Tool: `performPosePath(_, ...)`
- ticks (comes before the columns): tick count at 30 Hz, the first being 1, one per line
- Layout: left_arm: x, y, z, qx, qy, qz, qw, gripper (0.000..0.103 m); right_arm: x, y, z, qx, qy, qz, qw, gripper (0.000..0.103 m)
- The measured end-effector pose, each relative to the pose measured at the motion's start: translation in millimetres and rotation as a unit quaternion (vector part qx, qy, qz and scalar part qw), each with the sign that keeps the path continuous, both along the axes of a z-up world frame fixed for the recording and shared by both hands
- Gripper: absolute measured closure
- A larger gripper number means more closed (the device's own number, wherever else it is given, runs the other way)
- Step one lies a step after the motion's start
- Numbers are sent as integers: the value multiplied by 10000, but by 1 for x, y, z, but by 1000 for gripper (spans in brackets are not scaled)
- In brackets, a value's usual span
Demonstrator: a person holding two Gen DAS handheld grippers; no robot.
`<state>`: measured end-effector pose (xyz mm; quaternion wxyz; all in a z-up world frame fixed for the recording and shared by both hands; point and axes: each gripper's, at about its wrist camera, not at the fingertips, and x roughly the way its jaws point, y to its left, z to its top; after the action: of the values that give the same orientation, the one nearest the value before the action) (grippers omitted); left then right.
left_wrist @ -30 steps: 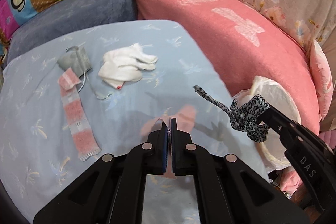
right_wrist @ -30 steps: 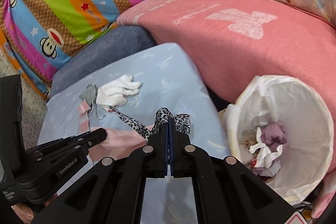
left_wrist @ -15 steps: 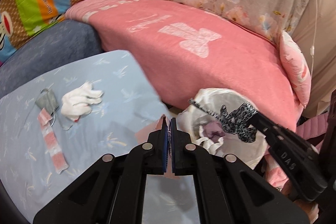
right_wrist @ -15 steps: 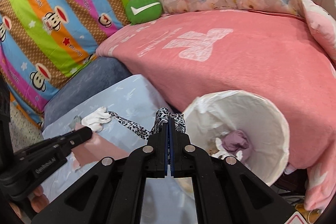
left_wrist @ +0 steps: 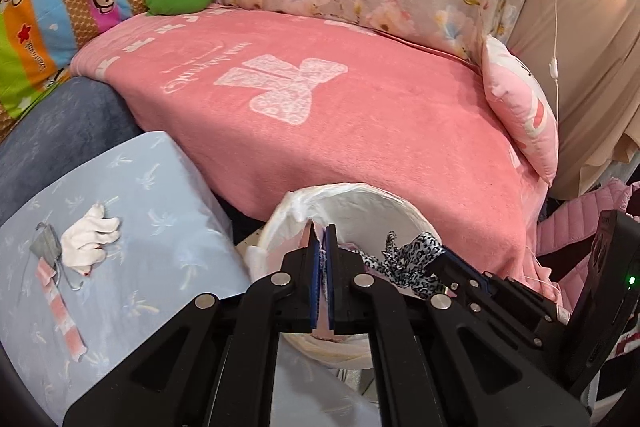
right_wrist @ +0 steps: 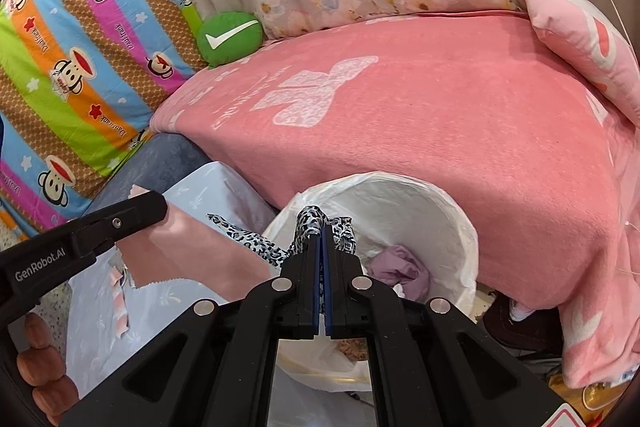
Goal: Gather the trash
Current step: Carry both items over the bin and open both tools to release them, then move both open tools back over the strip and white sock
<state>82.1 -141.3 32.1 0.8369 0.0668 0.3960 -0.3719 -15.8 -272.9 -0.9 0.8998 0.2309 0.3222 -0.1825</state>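
The left tool [left_wrist: 320,239] is clamped on a pink cloth [right_wrist: 192,251] at the bin [left_wrist: 384,199] rim, lower centre of its frame. The right tool [right_wrist: 322,233] grips a leopard-print strip [right_wrist: 256,241] over the white-lined bin's near edge. A white glove [left_wrist: 90,241] and a striped sock [left_wrist: 60,307] lie on the blue surface [left_wrist: 160,267], lower left.

Both wrist views look forward-down, close over lined bin [left_wrist: 360,199] [right_wrist: 452,223]; share pink blanket [left_wrist: 360,131] [right_wrist: 440,147].
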Motion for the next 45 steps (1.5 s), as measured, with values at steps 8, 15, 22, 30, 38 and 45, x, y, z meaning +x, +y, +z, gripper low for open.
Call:
performPosePath(8,-2,-20,-9,109,134,-96,9998,99,1,-8,-8,50,68,-68,9999,96)
performPosePath(15,8,-19,-19,175,348,50,9992,94,11,-7,-16,76,174,9,9998,93)
performPosePath(22,8,-13,-20,202,170,229,9994,58,12,-5,-20,54,232,34,9997,82)
performPosePath(30,11,-4,-23,226,165,344,9990,57,15,2,-19,29,252,114,9996,82)
performPosePath(38,17,15,-28,192,252,569,9979,57,20,16,-17,-37,286,279,9992,78)
performPosePath(45,21,35,-33,168,306,754,9965,57,27,35,-14,-96,296,456,9985,76)
